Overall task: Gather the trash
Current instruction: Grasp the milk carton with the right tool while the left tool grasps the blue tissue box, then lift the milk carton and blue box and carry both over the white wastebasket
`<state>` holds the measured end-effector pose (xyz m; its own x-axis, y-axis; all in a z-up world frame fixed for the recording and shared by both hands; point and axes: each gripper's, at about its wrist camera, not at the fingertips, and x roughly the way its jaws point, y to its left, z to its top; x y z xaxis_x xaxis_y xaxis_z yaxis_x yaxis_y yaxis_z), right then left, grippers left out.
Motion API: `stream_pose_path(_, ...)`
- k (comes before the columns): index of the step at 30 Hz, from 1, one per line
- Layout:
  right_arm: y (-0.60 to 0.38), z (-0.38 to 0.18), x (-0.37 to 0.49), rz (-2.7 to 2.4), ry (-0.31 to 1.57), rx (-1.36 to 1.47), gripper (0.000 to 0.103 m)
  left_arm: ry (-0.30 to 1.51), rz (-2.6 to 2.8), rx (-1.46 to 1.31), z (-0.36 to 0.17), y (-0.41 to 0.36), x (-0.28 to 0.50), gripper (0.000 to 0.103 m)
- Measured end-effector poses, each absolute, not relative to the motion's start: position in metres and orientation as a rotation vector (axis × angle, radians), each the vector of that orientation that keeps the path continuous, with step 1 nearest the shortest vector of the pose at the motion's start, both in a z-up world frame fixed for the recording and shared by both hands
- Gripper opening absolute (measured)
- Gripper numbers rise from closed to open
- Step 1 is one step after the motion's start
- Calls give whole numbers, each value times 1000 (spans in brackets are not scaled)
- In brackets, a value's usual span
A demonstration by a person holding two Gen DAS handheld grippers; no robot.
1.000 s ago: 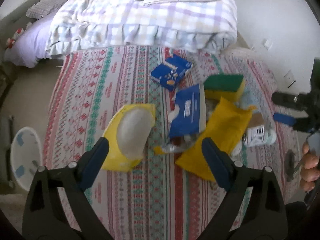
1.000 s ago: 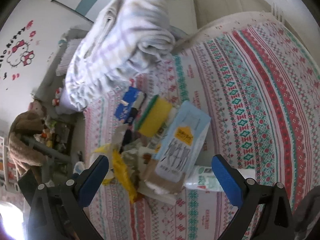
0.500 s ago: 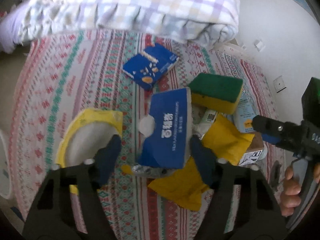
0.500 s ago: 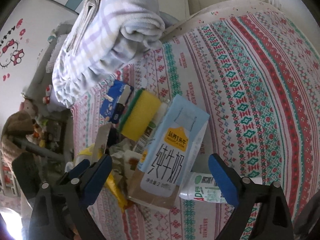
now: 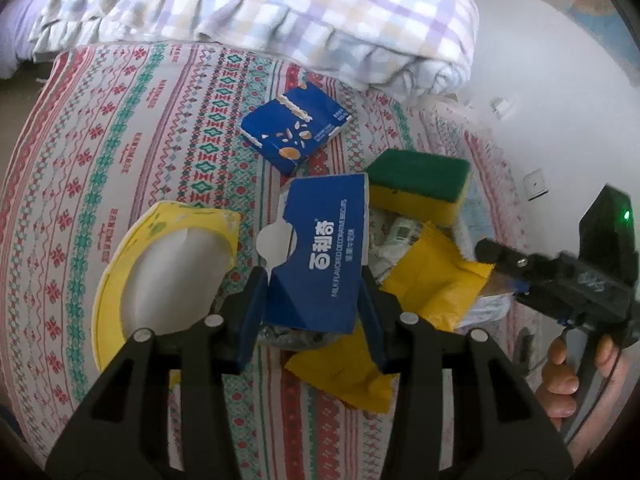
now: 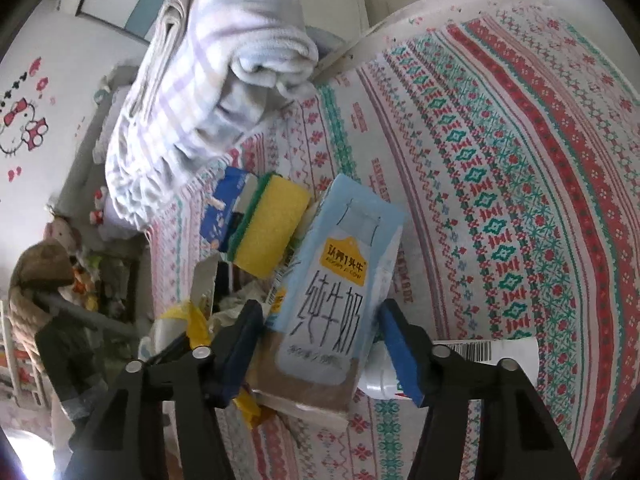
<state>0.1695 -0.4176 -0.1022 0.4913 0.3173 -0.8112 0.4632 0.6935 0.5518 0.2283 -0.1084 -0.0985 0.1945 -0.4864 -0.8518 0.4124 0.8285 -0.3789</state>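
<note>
A blue biscuit box (image 5: pixel 324 256) lies on the patterned bedspread (image 5: pixel 140 128) in a heap of trash. My left gripper (image 5: pixel 312 316) straddles its near end; the jaws are closing and both pads touch its sides. In the right wrist view a pale blue milk carton (image 6: pixel 340 280) lies flat, and my right gripper (image 6: pixel 320 328) has it between its closing jaws, pads against its edges. The right gripper (image 5: pixel 500 264) and the hand (image 5: pixel 560 376) holding it also show at the right of the left wrist view.
Around the heap lie a second blue box (image 5: pixel 296 136), a green-and-yellow sponge (image 5: pixel 420 184), yellow packets (image 5: pixel 432 280), a yellow bowl (image 5: pixel 160 280) and a white bottle (image 6: pixel 480 356). A folded checked blanket (image 5: pixel 260 4) fills the far end. A plush bear (image 6: pixel 40 272) sits beyond the bed's edge.
Both grippers went from wide open to closed in on their items. The left gripper dropped forward onto the blue biscuit box; the right stayed over the milk carton.
</note>
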Motion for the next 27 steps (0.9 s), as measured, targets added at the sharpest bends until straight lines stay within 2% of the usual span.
stream_pose_path(1,-417,-98,168,-90,1072,850,27,1216,-643,-85,-94,-105,226,42)
stream_pose_path(2,-418,-96,165,-81,1065,854,24,1215,-652,-86,-91,-102,225,1)
stream_pose_path(6,-414,-95,165,-89,1077,800,24,1232,-654,-128,-87,-86,225,2)
stream_pose_path(9,-416,-97,165,-133,1079,801,34,1232,-651,-132,-88,-78,220,1)
stream_pose_path(11,-417,-96,163,-147,1063,799,67,1234,-657,-139,-87,-74,219,1)
stream_pose_path(12,-418,-95,162,-159,1057,791,72,1232,-657,-141,-87,-73,217,1)
stream_pose_path(21,-406,-114,167,-207,1137,732,72,1237,-630,-138,-91,-73,217,0)
stream_pose_path(23,-407,-116,166,-225,1134,736,71,1235,-600,-146,-92,-69,221,6)
stream_pose_path(24,-408,-115,164,-227,1130,736,71,1244,-605,-157,-93,-68,223,31)
stream_pose_path(25,-409,-114,163,-230,1125,731,70,1253,-612,-170,-94,-68,224,47)
stream_pose_path(26,-409,-113,162,-231,1122,726,70,1249,-607,-187,-94,-66,225,72)
stream_pose_path(27,-408,-112,162,-233,1120,717,70,1237,-597,-194,-94,-65,224,75)
